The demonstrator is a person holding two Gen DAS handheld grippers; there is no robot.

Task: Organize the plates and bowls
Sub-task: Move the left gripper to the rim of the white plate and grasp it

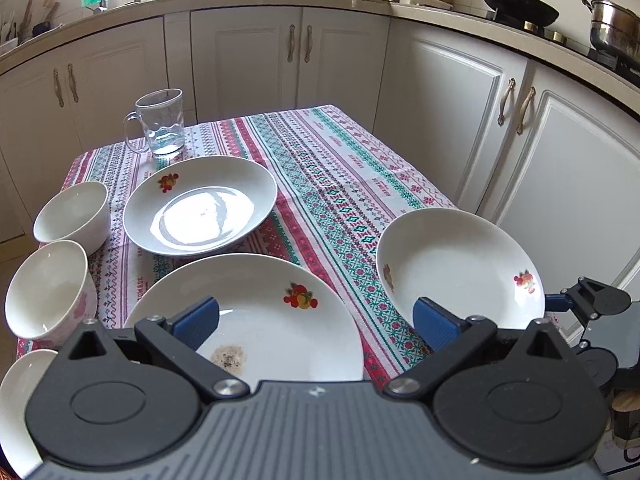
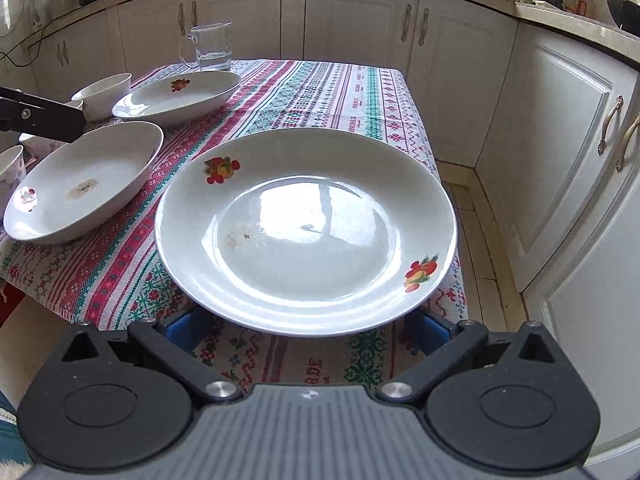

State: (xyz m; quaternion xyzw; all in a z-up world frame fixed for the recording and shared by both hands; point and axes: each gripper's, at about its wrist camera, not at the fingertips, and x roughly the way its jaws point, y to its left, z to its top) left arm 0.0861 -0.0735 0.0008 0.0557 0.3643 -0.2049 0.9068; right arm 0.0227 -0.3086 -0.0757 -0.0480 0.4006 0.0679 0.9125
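Just beyond our right gripper point(image 2: 306, 326), at the near right corner of the bench point(image 2: 320, 92), lies the plate point(image 2: 306, 232) we judge to be next in hand. Its near rim hangs over the two blue fingers point(image 2: 180, 330), which sit low on either side of it, so the jaws are spread wide with the rim above and between them, not pinched. From the left wrist view the same plate point(image 1: 460, 268) looks tilted, its near edge raised; we cannot tell whether it rests on the fingers or on the cloth.

Our left gripper point(image 1: 316, 322) hovers with jaws spread over the stained plate point(image 1: 256, 316) at the near left, touching nothing. A third plate point(image 1: 200, 206) lies farther back on the left, just before the glass jug point(image 1: 162, 124), and bowls point(image 1: 74, 216) line the left edge.

What matters is this: the right-hand plate lies straight ahead of the right jaws and well apart from the left ones, so the right hand is the nearer. A round plate has no long axis; we judge the grip must come at the near rim, then carry left towards the other plates.
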